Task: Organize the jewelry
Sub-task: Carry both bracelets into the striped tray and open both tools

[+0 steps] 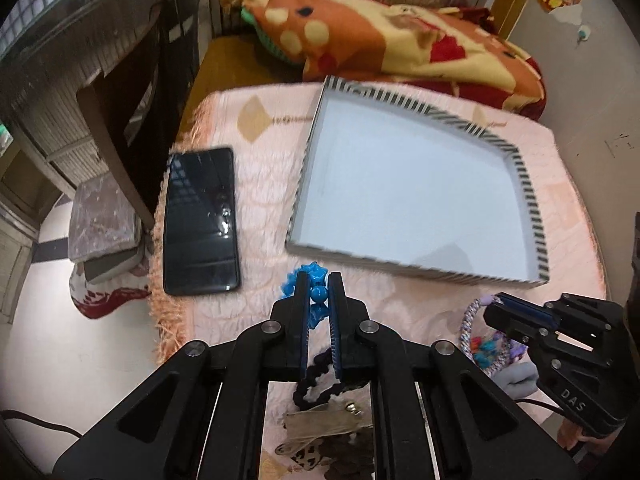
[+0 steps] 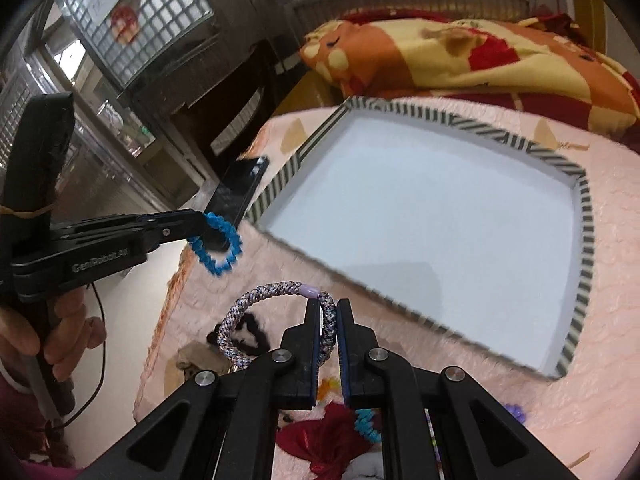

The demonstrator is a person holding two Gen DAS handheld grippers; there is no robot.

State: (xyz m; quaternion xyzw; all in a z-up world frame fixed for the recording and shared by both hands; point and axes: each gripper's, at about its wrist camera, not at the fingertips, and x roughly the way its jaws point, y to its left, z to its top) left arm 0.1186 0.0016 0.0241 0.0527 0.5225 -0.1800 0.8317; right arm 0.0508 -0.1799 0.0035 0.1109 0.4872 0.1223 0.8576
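Left gripper (image 1: 318, 294) clamped on a blue beaded plastic bracelet (image 2: 218, 242); right gripper (image 2: 329, 312) clamped on a speckled braided cord bracelet (image 2: 256, 304). Both hang just short of the striped-rimmed white cardboard tray (image 1: 532, 216). Carry each over the tray's near rim, lower close to its floor, then release well apart.
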